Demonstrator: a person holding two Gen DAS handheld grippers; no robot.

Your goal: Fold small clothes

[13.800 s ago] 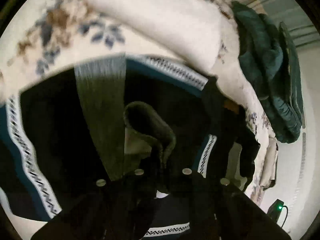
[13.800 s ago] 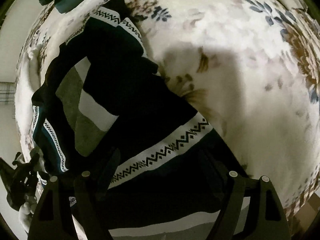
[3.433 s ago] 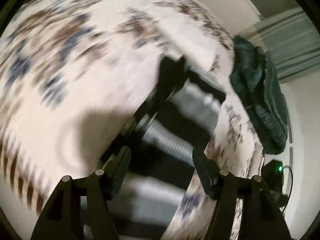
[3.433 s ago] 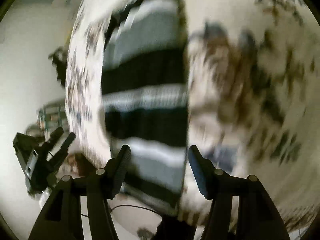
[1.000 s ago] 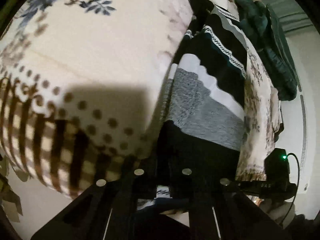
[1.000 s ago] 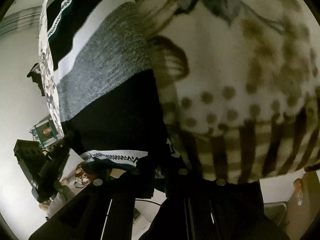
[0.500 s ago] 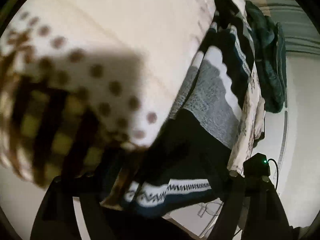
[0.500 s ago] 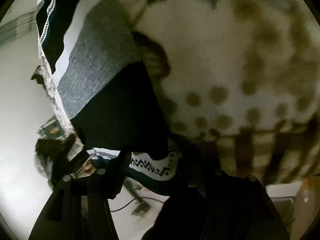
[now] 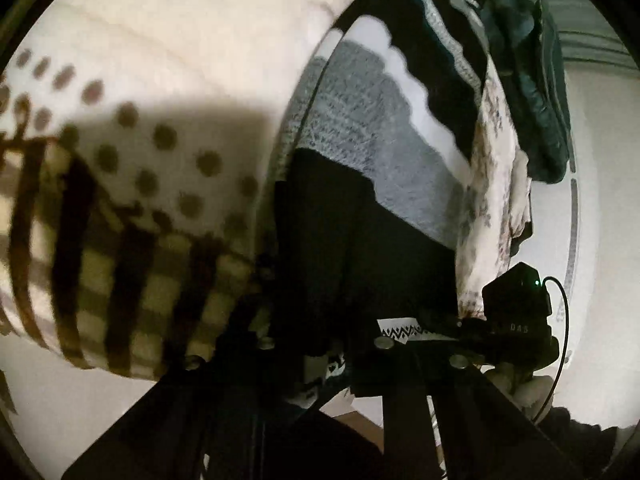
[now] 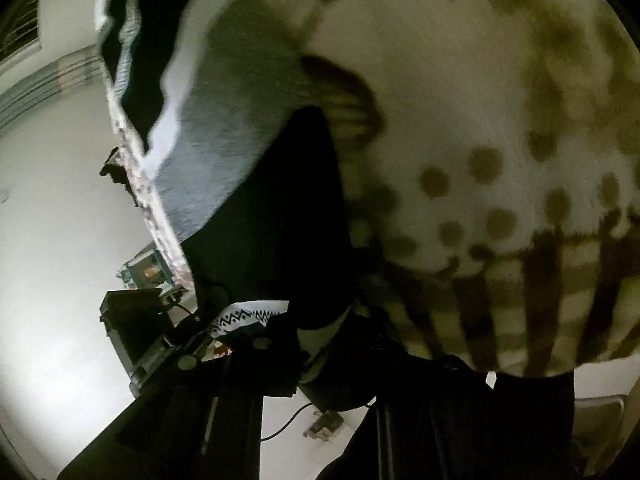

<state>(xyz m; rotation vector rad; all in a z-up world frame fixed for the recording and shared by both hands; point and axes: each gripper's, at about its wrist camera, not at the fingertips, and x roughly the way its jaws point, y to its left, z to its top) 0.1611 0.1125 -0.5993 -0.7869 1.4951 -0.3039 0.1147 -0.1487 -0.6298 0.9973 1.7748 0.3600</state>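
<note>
Gripping the striped sweater's [image 9: 372, 168] near hem at the blanket [image 9: 168, 80] edge.
Both jaws have just been closing on it: left gripper [image 9: 324, 360] and right gripper [image 10: 304, 344] are each pinching a hem corner (patterned band showing), and the sweater is stretching lengthwise straight away from both, equally near.

Patterned blanket [image 9: 168, 80], dark green bundle [image 9: 532, 80]
</note>
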